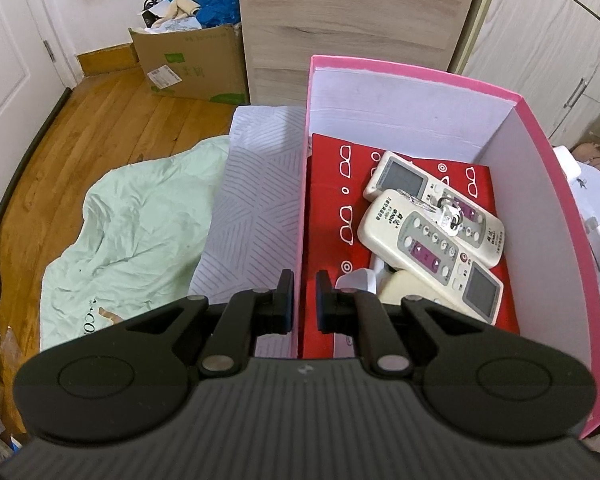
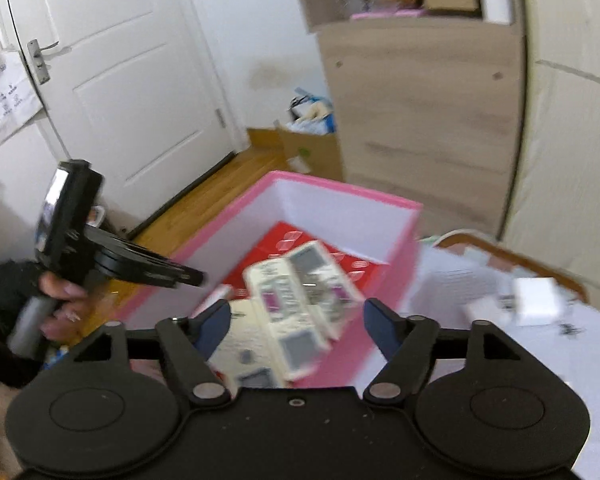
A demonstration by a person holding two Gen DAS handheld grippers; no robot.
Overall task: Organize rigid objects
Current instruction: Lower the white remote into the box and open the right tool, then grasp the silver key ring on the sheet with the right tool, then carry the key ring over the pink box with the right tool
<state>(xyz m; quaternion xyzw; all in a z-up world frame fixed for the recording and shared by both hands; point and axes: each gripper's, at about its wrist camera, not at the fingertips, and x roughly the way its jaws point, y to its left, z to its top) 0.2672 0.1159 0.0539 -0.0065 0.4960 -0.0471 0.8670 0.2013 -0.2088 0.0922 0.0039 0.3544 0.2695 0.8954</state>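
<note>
A pink box (image 1: 540, 152) with white inner walls holds a red case (image 1: 332, 184), two cream remote controls (image 1: 428, 248) lying crossed, a small bunch of keys (image 1: 448, 216) on them and a third cream remote (image 1: 404, 286) below. My left gripper (image 1: 304, 300) straddles the box's left wall, its jaws nearly closed with the wall between the pads. My right gripper (image 2: 298, 328) is open and empty above the box (image 2: 236, 212); the remotes (image 2: 292, 300) show blurred between its fingers. The left gripper (image 2: 172, 272) also shows there, at the box's left wall.
The box stands on a white patterned cloth (image 1: 252, 184). A pale green sheet (image 1: 140, 224) lies on the wooden floor. A cardboard box (image 1: 192, 60) of clutter stands by a wooden cabinet (image 1: 348, 12). Small white boxes (image 2: 536, 300) lie right of the pink box.
</note>
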